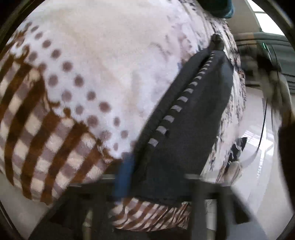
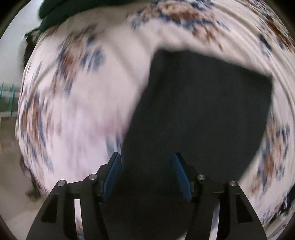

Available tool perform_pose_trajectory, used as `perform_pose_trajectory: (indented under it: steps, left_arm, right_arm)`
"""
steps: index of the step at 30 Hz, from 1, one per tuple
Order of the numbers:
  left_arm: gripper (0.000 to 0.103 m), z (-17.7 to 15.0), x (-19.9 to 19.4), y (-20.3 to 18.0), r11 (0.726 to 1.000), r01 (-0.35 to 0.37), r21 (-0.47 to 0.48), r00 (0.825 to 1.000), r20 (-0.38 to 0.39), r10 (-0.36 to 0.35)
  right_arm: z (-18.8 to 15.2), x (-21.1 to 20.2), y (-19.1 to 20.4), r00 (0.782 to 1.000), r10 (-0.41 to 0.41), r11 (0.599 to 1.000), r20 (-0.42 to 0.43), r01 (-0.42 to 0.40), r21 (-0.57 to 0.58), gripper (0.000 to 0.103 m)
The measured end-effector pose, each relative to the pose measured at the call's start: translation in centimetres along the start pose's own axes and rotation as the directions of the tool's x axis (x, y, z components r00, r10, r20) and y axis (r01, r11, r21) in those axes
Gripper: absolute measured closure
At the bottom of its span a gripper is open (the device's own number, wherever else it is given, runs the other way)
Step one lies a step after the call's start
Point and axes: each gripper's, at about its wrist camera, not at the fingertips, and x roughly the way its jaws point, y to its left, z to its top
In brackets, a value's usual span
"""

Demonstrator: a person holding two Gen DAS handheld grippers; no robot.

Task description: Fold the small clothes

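A dark folded garment [image 1: 184, 129] with a row of grey dashes lies on the bed, running from lower middle to upper right in the left wrist view. My left gripper [image 1: 160, 181] is blurred; its blue left pad [image 1: 123, 175] stands well apart from the right finger, with the garment's near end lying between them. In the right wrist view the same dark garment [image 2: 202, 101] spreads flat below my right gripper [image 2: 147, 166]. That gripper points almost straight down, its blue pads [image 2: 112, 175] wide apart over the cloth and not pressing on it.
A fleece blanket [image 1: 83, 73], white with dots and brown checks, covers the bed on the left. A floral sheet [image 2: 73, 92] surrounds the garment. A dark green item [image 2: 51, 13] lies at the far edge. Glossy white floor [image 1: 258, 157] borders the bed on the right.
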Motion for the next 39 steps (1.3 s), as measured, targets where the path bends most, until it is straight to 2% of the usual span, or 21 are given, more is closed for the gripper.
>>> perform_pose_trajectory:
  steps: [3, 6, 8, 9, 10, 13, 14, 15, 16, 17, 21, 25, 26, 27, 28, 29, 30, 31, 34, 37, 39]
  left_arm:
    - [0.039, 0.4, 0.2, -1.3, 0.999, 0.003, 0.050, 1.000, -0.018, -0.002]
    - [0.042, 0.6, 1.6, -2.5, 0.994, -0.038, 0.105, 0.998, -0.038, 0.042]
    - [0.066, 0.7, 3.0, -3.7, 0.985, -0.078, 0.153, 0.994, -0.062, 0.088]
    - [0.101, 0.6, 3.4, -4.3, 0.977, -0.112, 0.179, 0.990, -0.067, 0.126]
    - [0.097, 0.5, 3.7, -4.9, 0.969, -0.141, 0.201, 0.986, -0.062, 0.157]
    - [0.098, 0.0, 3.6, -5.5, 0.964, -0.171, 0.205, 0.982, -0.045, 0.183]
    - [0.098, -0.2, 3.4, -5.5, 0.964, -0.170, 0.205, 0.982, -0.049, 0.183]
    - [0.098, -0.4, 3.3, -5.4, 0.965, -0.171, 0.199, 0.981, -0.059, 0.186]
    - [0.098, -0.5, 2.9, -5.3, 0.967, -0.168, 0.190, 0.981, -0.066, 0.184]
    - [0.098, -0.5, 2.7, -5.3, 0.967, -0.172, 0.188, 0.980, -0.070, 0.188]
    - [0.099, -0.1, 1.9, -4.7, 0.940, -0.263, 0.217, 0.955, -0.080, 0.286]
    - [0.096, 0.9, 0.8, -5.5, 0.939, -0.259, 0.225, 0.956, -0.080, 0.283]
    - [0.094, 1.4, 0.4, -6.0, 0.942, -0.246, 0.229, 0.959, -0.081, 0.270]
    - [0.077, 2.2, -0.1, -6.7, 0.953, -0.202, 0.225, 0.971, -0.084, 0.225]
    - [0.048, 3.0, -0.3, -7.4, 0.961, -0.167, 0.221, 0.979, -0.081, 0.189]
    - [0.037, 4.1, -0.7, -8.0, 0.968, -0.127, 0.217, 0.986, -0.074, 0.146]
    - [0.032, 5.4, -0.9, -8.9, 0.974, -0.084, 0.212, 0.993, -0.059, 0.099]
    - [0.032, 7.5, -1.0, -10.1, 0.978, -0.032, 0.208, 0.998, -0.044, 0.042]
    - [0.032, 13.9, 0.7, -14.0, 0.972, 0.053, 0.228, 0.999, -0.010, -0.052]
    - [0.032, 21.0, 3.9, -18.9, 0.952, 0.089, 0.294, 0.995, 0.022, -0.100]
    - [0.032, 25.5, 7.1, -21.9, 0.940, 0.087, 0.330, 0.996, 0.007, -0.094]
  right_arm:
    - [-10.4, 0.8, -1.7, 0.999, 0.027, 0.998, -0.034, -0.025, 0.052, 0.041]
    - [-21.3, 4.0, -3.8, 0.990, 0.083, 0.973, -0.117, -0.056, 0.222, 0.041]
    - [-28.5, 7.0, -4.7, 0.974, 0.110, 0.941, -0.200, -0.038, 0.335, 0.041]
    - [-31.2, 8.2, -4.9, 0.963, 0.140, 0.924, -0.229, -0.044, 0.380, 0.041]
    - [-34.4, 10.0, -4.9, 0.950, 0.185, 0.903, -0.253, -0.063, 0.424, 0.041]
    - [-39.7, 13.3, -4.4, 0.933, 0.227, 0.877, -0.280, -0.071, 0.476, 0.042]
    - [-40.8, 13.7, -4.3, 0.940, 0.225, 0.873, -0.256, -0.078, 0.482, 0.051]
    - [-41.5, 13.5, -4.3, 0.950, 0.207, 0.872, -0.231, -0.073, 0.483, 0.068]
    - [-42.3, 13.1, -4.1, 0.963, 0.178, 0.879, -0.203, -0.062, 0.473, 0.081]
    - [-42.7, 12.8, -3.9, 0.967, 0.167, 0.883, -0.194, -0.059, 0.465, 0.097]
    - [-44.8, 10.8, -3.8, 0.974, 0.154, 0.885, -0.163, -0.062, 0.461, 0.098]
    - [-45.3, 10.4, -4.4, 0.961, 0.200, 0.886, -0.190, -0.095, 0.454, 0.098]
    - [-45.1, 9.7, -5.0, 0.959, 0.218, 0.878, -0.180, -0.113, 0.465, 0.094]
    - [-44.3, 8.6, -6.0, 0.957, 0.241, 0.868, -0.161, -0.138, 0.477, 0.083]
    - [-43.9, 7.7, -6.7, 0.956, 0.263, 0.855, -0.130, -0.169, 0.490, 0.073]
    - [-43.4, 6.8, -7.6, 0.957, 0.275, 0.840, -0.094, -0.192, 0.507, 0.052]
    - [-42.5, 5.7, -8.6, 0.960, 0.274, 0.826, -0.051, -0.208, 0.523, 0.045]
    - [-41.4, 4.7, -9.6, 0.962, 0.271, 0.818, -0.018, -0.221, 0.531, 0.045]
    - [-37.1, 2.5, -12.4, 0.968, 0.245, 0.807, 0.055, -0.235, 0.542, 0.045]
    - [-31.0, 0.6, -15.9, 0.970, 0.192, 0.798, 0.146, -0.241, 0.553, 0.045]
    - [-26.3, -0.9, -18.2, 0.965, 0.142, 0.797, 0.220, -0.243, 0.553, 0.045]
